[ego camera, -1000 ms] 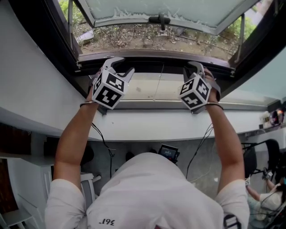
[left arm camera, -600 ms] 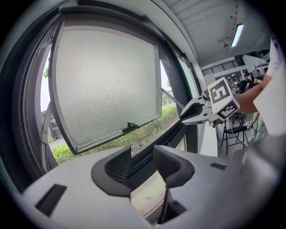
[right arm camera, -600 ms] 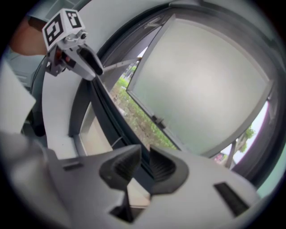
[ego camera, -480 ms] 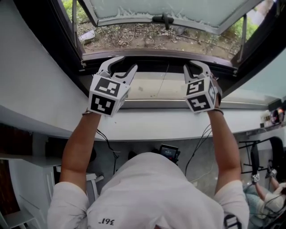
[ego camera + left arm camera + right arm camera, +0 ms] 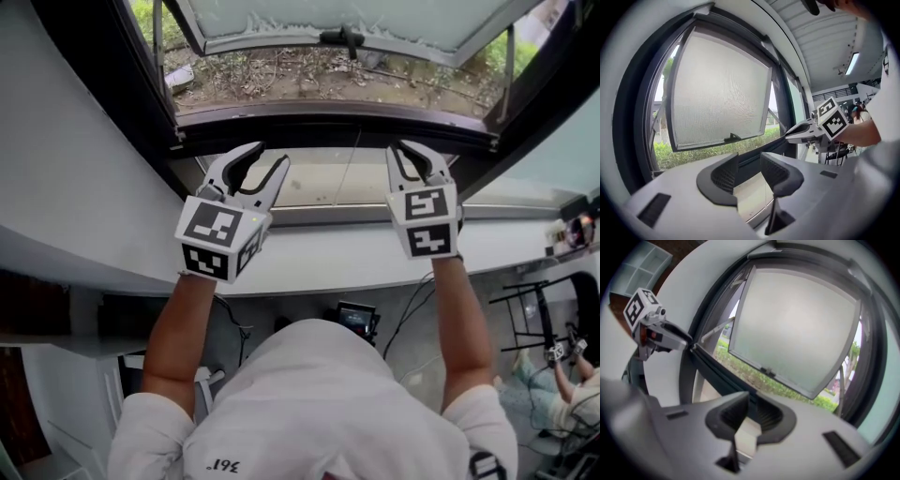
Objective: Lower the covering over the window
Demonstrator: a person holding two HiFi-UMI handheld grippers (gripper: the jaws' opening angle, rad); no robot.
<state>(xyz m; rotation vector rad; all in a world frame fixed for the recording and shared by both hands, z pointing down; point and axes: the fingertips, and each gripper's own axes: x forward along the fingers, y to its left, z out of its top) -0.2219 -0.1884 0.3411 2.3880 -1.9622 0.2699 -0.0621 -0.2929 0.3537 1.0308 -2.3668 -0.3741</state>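
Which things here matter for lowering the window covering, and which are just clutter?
Job: open window sash; dark window frame; beige panel with thin cord by the frame, possibly the covering; left gripper, right gripper, both empty, fingers just closing.
Clutter: floor device with screen; black chair; cables.

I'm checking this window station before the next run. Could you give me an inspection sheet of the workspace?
Surface: pale window sill, bare; white ledge below it.
Job's things: window sash swung outward, handle on its edge; no covering in view; thin cord hangs over the sill.
Clutter: nothing seen.
Grippers: left hand-held gripper open, empty; right hand-held gripper narrowly open, empty; both pairs of jaws have just been closing.
Cables: black cables hang below the ledge.
Surroundings: plants and soil outside; small screen below; seated person at right.
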